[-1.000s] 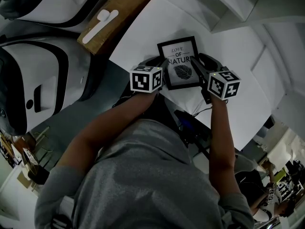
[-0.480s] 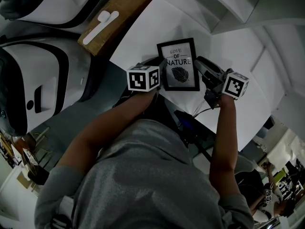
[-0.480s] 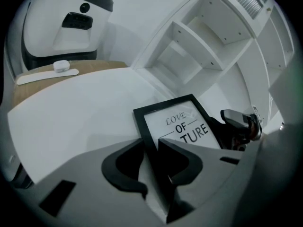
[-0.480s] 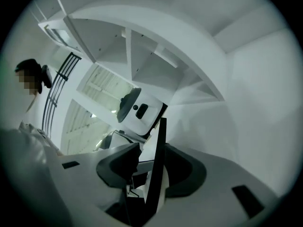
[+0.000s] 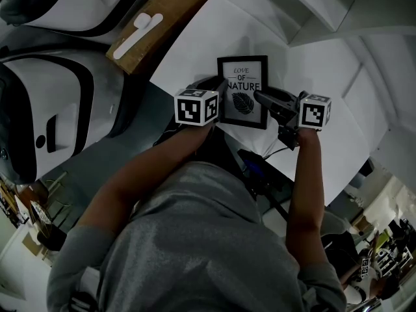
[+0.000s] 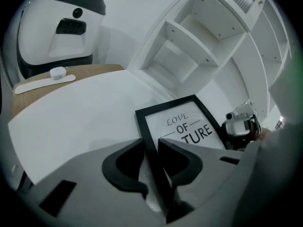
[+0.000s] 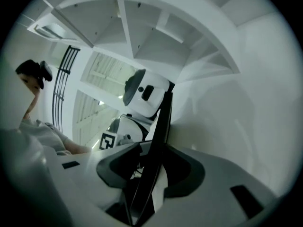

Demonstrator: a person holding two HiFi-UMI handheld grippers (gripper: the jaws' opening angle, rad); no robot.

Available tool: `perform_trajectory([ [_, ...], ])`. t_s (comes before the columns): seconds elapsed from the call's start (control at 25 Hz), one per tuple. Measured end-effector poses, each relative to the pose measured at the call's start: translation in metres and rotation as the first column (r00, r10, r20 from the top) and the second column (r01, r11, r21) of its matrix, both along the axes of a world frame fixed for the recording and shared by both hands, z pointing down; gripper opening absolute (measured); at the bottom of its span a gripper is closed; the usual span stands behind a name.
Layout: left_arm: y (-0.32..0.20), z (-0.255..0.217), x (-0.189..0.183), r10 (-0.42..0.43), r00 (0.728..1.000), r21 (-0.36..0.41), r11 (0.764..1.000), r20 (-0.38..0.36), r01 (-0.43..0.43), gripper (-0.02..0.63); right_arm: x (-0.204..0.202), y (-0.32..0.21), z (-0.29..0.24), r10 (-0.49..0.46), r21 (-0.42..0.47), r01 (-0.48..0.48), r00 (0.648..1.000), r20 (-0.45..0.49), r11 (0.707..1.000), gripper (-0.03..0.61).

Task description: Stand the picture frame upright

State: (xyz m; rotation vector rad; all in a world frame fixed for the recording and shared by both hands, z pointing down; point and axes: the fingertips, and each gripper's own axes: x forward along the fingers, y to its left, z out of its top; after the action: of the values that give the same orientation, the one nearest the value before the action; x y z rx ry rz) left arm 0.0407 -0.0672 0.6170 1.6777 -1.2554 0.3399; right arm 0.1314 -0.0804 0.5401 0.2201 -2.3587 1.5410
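now the left hand-held gripper [image 6: 151,150], its jaws just closing, pinches the picture frame [image 5: 242,91] by its left edge; the right hand-held gripper [image 7: 154,150] clamps its right edge, on the white worktop [image 5: 208,38].

The white table [image 5: 195,38] bears a picture frame [image 5: 242,91] — tilted up.

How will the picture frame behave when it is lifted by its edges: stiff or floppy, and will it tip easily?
The picture frame is probably stiff: its black border runs straight in both gripper views. Seen edge-on in the right gripper view it is thin, so once upright it would likely tip easily unless a back stand, not visible, props it.
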Motion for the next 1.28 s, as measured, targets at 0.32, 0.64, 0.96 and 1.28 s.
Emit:
perform_trajectory([
  [0.32, -0.001, 0.0, -0.001, -0.005, 1.0, 0.007, 1.0, 0.0, 0.005, 0.097, -0.012, 0.009, 0.02, 0.022, -0.009, -0.023, 1.0, -0.015, 1.0, 0.088],
  [0.64, -0.001, -0.002, 0.0, 0.028, 1.0, 0.028, 0.999, 0.003, -0.028, 0.097, -0.006, 0.009, 0.025, 0.063, -0.021, -0.063, 0.998, -0.029, 0.998, 0.06],
  [0.96, -0.015, -0.024, -0.004, 0.079, 0.996, 0.127, 0.989, -0.04, -0.074, 0.158, 0.001, -0.002, 0.009, 0.121, 0.055, -0.121, 0.993, 0.011, 0.991, 0.034],
  [1.28, -0.027, -0.065, 0.019, 0.215, 0.91, 0.256, 0.958, -0.355, -0.127, 0.218, 0.001, -0.01, -0.018, 0.125, 0.111, -0.134, 0.988, 0.09, 0.985, 0.032],
])
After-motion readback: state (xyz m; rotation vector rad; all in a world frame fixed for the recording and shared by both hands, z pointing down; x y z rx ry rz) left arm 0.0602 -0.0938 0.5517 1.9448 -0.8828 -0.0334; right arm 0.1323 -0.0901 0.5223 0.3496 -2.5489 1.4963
